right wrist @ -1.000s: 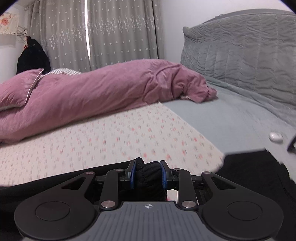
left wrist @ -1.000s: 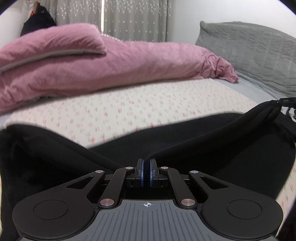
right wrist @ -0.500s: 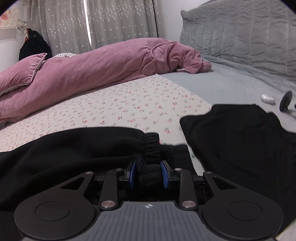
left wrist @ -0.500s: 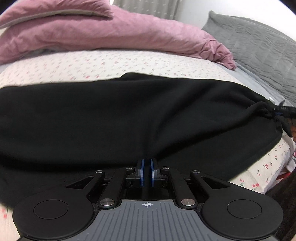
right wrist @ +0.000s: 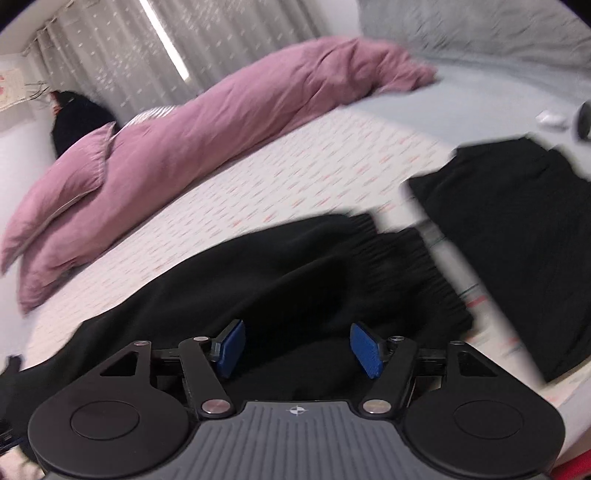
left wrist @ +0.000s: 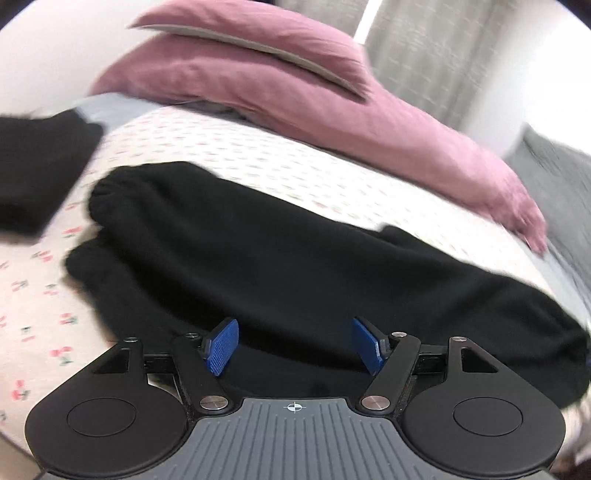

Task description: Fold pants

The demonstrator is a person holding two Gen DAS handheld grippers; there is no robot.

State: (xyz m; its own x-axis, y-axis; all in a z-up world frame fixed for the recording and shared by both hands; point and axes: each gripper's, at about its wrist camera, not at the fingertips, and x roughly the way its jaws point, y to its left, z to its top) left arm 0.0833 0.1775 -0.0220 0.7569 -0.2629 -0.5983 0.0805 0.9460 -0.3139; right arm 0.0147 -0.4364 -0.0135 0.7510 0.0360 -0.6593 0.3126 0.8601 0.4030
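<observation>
Black pants (left wrist: 295, 266): one pair, dark fleece-like cloth, lying folded lengthwise across the near part of the bed. The left wrist view shows the cuff ends (left wrist: 110, 195) at the far left and the wide end toward the near right. The right wrist view shows the gathered elastic waistband (right wrist: 417, 266) on the right, the legs running off to the near left. Cloth lies loose and rumpled, resting on the sheet.

Left gripper (left wrist: 294, 345): tilted downward over the near edge of the pants. Its jaws have just been opening and now stand wide apart; the blue pads (left wrist: 221, 345) are clear of the cloth, which lies beyond and below them. Nothing is grasped.

Right gripper (right wrist: 301, 349): tilted downward over the waistband end, the view rolled to one side. Its jaws have just been opening and stand wide; the blue pads (right wrist: 365, 349) press on nothing, though black cloth lies between and below them. The pants are released.

Second black garment (right wrist: 517, 236): folded flat, on the bed just right of the waistband, apart from it; also seen at the far left in the left wrist view.

Bed sheet (left wrist: 258, 155): white with small red flower print, under the pants.

Pink duvet (right wrist: 229, 122): bunched in a long roll across the far side of the bed, with a pink pillow (left wrist: 251, 48) on it.

Grey headboard (right wrist: 480, 33): quilted, far right.

Curtains (right wrist: 184, 55): grey, patterned, behind the bed.

Small white object (right wrist: 552, 118): on the grey sheet at the far right; too blurred to identify.
</observation>
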